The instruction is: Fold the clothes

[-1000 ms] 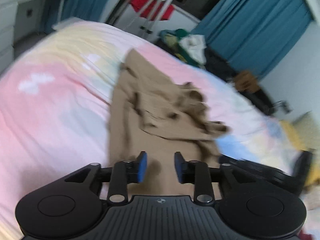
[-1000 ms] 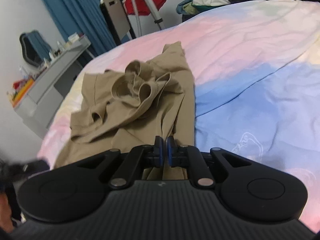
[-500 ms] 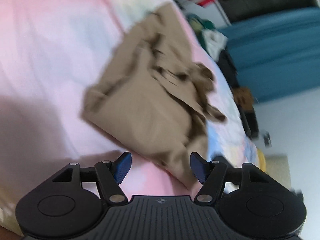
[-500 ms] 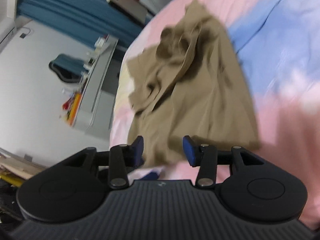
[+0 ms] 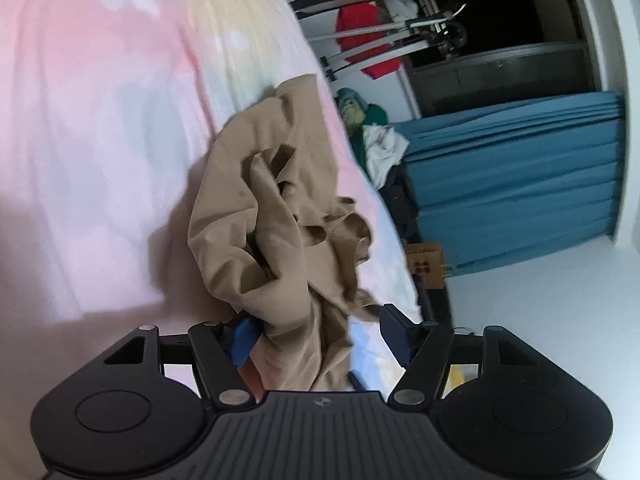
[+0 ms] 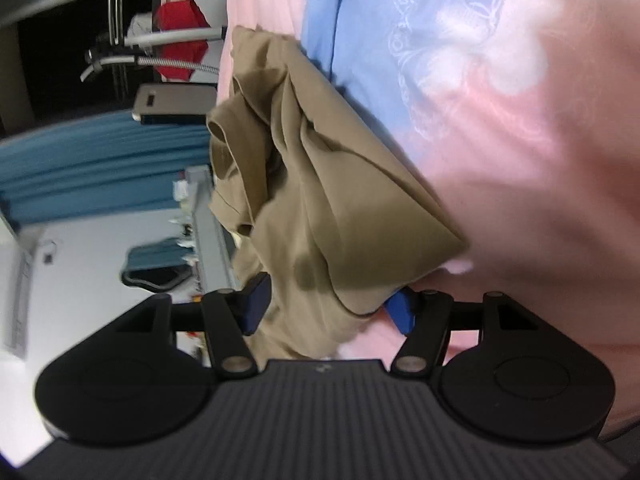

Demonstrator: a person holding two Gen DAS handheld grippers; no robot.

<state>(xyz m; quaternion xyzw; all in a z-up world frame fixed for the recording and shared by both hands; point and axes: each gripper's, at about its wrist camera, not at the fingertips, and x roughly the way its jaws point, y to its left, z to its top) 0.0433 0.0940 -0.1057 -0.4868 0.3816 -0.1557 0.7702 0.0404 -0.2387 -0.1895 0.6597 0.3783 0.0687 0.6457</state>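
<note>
A crumpled tan garment (image 5: pixel 256 208) lies bunched on the pink, blue and yellow bedsheet (image 5: pixel 100 120). My left gripper (image 5: pixel 320 338) is open wide, and the garment's near end sits between its blue fingertips (image 5: pixel 244 340), covering part of the left one. In the right wrist view the same tan garment (image 6: pixel 320 184) runs from a folded corner near the sheet (image 6: pixel 500 160) down into my right gripper (image 6: pixel 328 308). That gripper is also open wide, with cloth lying between its blue pads (image 6: pixel 256 304). Both views are strongly rolled.
Blue curtains (image 5: pixel 512 184), a drying rack with a red garment (image 5: pixel 368 44), a pile of clothes (image 5: pixel 372 136) and a cardboard box (image 5: pixel 426 264) stand beyond the bed. A grey desk (image 6: pixel 208 220) and a chair (image 6: pixel 156 268) are on the other side.
The right gripper, shut a second ago, has opened wide. The left has opened wider. Both have closed in on the garment and rolled; the cloth is more bunched and now lies between both pairs of fingers.
</note>
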